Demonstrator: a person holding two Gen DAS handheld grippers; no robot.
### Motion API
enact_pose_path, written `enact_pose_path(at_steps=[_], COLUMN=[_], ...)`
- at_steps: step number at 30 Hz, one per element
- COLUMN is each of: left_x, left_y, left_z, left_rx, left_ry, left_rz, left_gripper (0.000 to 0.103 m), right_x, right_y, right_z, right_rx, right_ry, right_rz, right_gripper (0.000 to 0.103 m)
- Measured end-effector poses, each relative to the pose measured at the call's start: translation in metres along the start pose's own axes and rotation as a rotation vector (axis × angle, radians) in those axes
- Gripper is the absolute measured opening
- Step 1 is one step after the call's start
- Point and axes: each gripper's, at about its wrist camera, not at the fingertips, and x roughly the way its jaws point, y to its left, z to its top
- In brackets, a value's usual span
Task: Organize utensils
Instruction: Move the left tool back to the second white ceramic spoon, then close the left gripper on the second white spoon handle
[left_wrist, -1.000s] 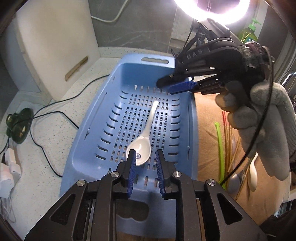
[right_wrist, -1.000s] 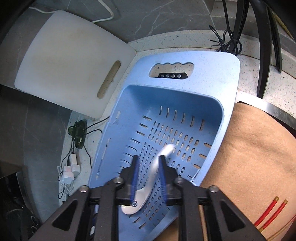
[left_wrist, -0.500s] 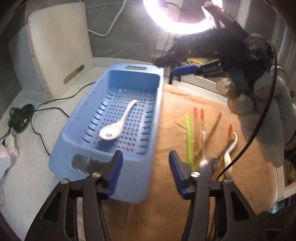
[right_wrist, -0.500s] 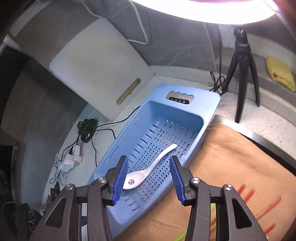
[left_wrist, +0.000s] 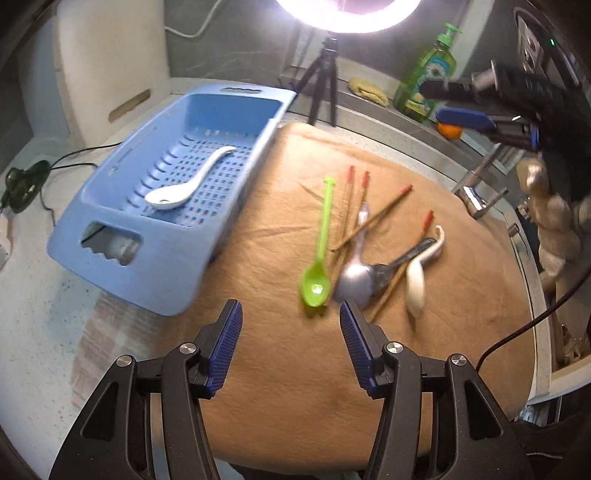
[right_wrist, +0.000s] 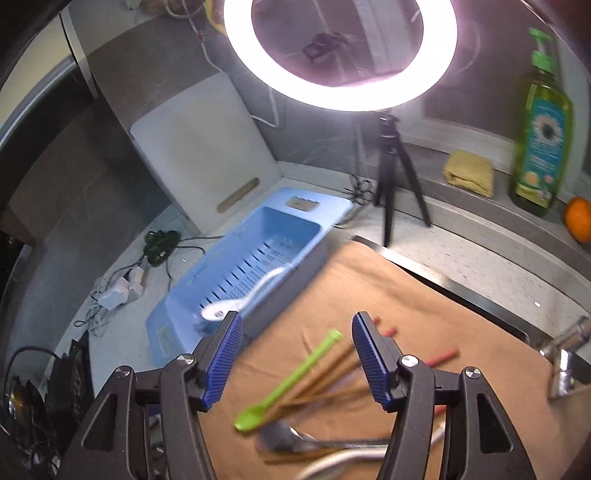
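Observation:
A white ceramic spoon (left_wrist: 188, 182) lies in the blue slotted basket (left_wrist: 122, 254) at the left. On the brown cloth (left_wrist: 303, 387) lie a green plastic spoon (left_wrist: 318, 258), a metal spoon (left_wrist: 354, 277), another white spoon (left_wrist: 417, 273) and several red-tipped chopsticks (left_wrist: 373, 218). My left gripper (left_wrist: 290, 325) hangs open and empty above the cloth, just short of the green spoon. My right gripper (right_wrist: 297, 325) is high above the pile, its jaws opening with nothing held; the green spoon (right_wrist: 288, 380) shows below it. In the left wrist view the right gripper (left_wrist: 454, 101) is at the upper right.
A white cutting board (left_wrist: 107, 66) leans on the back wall. A ring light on a tripod (right_wrist: 391, 177), a green soap bottle (right_wrist: 541, 136), a yellow sponge (right_wrist: 469, 171) and an orange (right_wrist: 578, 218) line the back ledge. Cables and plugs (right_wrist: 122, 288) lie left; a faucet (right_wrist: 565, 350) right.
Both grippers opened and left the white spoon lying in the basket. The left one moved right over the cloth; the right one rose and swung right above the utensil pile.

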Motion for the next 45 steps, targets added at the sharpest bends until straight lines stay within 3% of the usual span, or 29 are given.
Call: enact_pose_path(at_steps=[5,15,20,26,28,36,39,45], left_x=[0.006,0.036,0.053,0.064,0.068,0.076,0.079,0.078], left_y=[-0.034,-0.088,-0.093,-0.095,-0.098,-0.103,-0.106,-0.109], left_z=[-0.002,-0.003,0.001,-0.001,0.001,0.003,0.004,0.006], left_rx=[0.099,0.259,0.275,0.289,0.292,0.306,0.323,0.340], left_ry=[0.013,0.077,0.105,0.129,0.132,0.133,0.136,0.128], left_rz=[-0.010,-0.073,-0.075,-0.083,-0.086,-0.090,-0.082,-0.086], left_gripper=[0.054,0.054,0.054,0.054,0.048,0.044,0.029,0.014], right_x=[-0.011,-0.002,0.017,0.033,0.036,0.044,0.046,0.047], right_y=[-0.037,-0.105,-0.131,-0.143,-0.144,-0.143,-0.144,-0.145], right_z=[-0.039,-0.107,-0.123,-0.128,-0.129,-0.125,-0.125,-0.125], right_rx=[0.103,0.447,0.598,0.679,0.690,0.710,0.716,0.730], right_ry=[0.054,0.147,0.166,0.184,0.188,0.201,0.201,0.196], right_rz=[-0.052,0.055,0.098,0.115,0.119,0.127,0.124,0.131], right_gripper=[0.058,0.057,0.035,0.029,0.027,0.022,0.018,0.015])
